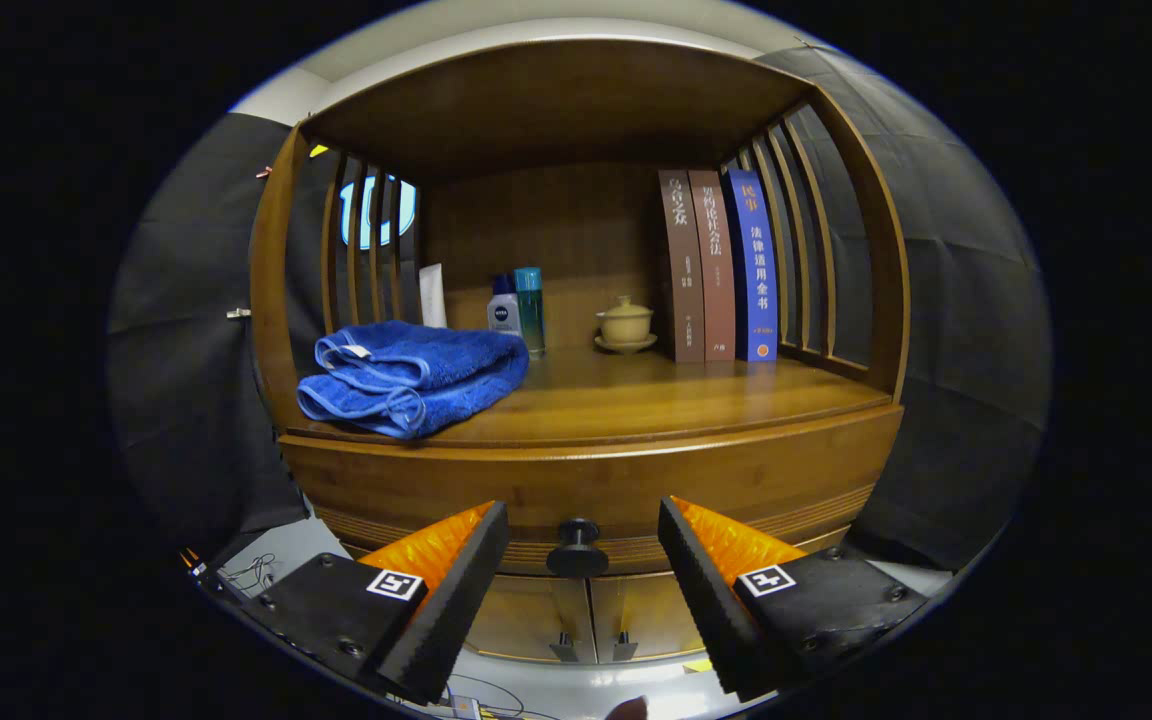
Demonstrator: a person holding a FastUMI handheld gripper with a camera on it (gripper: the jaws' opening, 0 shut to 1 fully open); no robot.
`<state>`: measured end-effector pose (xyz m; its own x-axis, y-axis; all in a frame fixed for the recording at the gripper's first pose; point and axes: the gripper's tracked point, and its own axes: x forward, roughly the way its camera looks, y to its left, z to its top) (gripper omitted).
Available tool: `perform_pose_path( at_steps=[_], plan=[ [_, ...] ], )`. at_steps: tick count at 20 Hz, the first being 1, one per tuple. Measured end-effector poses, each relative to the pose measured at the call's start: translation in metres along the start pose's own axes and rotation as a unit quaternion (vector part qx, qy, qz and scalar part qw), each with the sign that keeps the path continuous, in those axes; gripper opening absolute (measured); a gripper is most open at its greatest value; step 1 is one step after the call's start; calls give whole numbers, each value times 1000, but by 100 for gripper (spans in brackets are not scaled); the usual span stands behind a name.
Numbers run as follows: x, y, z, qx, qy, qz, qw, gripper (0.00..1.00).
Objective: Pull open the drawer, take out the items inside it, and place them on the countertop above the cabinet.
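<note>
A: Wooden cabinet (586, 480) straight ahead, with open shelf on top. On the countertop (696, 400): folded blue towel (411, 375) at left front, three upright books (721, 265) at right rear, then small bottles (518, 305) and a lidded teacup on saucer (625, 325) near the back wall.

B: And the drawer?

A: Drawer front (436, 490) under the countertop, fully closed. Black round knob (577, 547) in its middle. Below it, two small cupboard doors (591, 615).

B: Gripper?

A: Gripper (583, 545) spread wide, holding nothing. Left finger (456, 590) and right finger (701, 590) on each side of the knob, both apart from it. Knob just beyond the tips, probably; depth hard to judge here.

B: Possible trouble from here?

A: Closing too early, then pinching only the knob's front rim and slipping off at the pull. Pulling at an angle, then jamming the drawer. Later, little free space at left because of the towel, so placing there could push it over the edge.

B: Hidden parts?

A: Drawer contents not visible at all. Knob stem hard to make out. White tube behind the towel partly covered.
</note>
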<state>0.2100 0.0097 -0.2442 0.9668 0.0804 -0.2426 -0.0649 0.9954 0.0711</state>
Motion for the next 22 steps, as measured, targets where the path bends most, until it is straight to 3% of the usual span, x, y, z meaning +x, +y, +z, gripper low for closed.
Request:
perform_pose_path(
  at_steps=[4, 7, 10, 11, 14, 15, 22],
  plan=[
    [19, 3, -31, -17, 32, 0, 999, 86],
    [28, -2, -44, -14, 38, -15, 999, 61],
    [30, -4, -42, -2, 33, -15, 999, 55],
    [40, -3, -43, -2, 27, -11, 1000, 48],
    [31, -2, -43, -32, 5, -10, 999, 41],
    [31, -2, -42, -34, 7, -10, 999, 33],
    [-18, -4, -53, -4, 23, -9, 1000, 32]
  ],
)
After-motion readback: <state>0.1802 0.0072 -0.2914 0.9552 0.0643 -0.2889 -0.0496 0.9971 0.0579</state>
